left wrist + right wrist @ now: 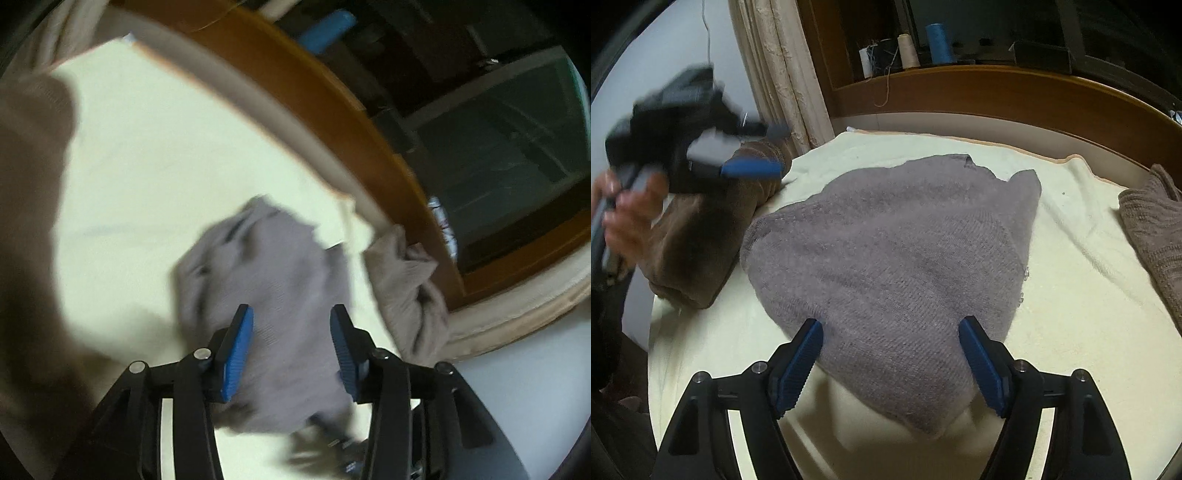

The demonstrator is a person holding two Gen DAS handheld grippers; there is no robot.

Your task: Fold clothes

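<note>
A folded grey knit sweater (894, 236) lies on the cream-covered table (1071, 332). My right gripper (890, 325) hangs low over the sweater's near edge. Its jaws stand wide apart, the knit shows between them, and the pads do not press on it. In the left wrist view my left gripper (291, 314) hovers above the same sweater (266, 266), blurred, with its jaws apart and nothing in them. The right wrist view shows that gripper at the far left in a person's hand (624, 218), one blue finger (753, 170) above a brown garment (701, 236).
A beige knit garment (1152, 229) lies at the table's right edge, close to a wooden rail (997, 92). Thread spools (908, 48) stand on the shelf behind. A pale curtain (775, 74) hangs at the back left.
</note>
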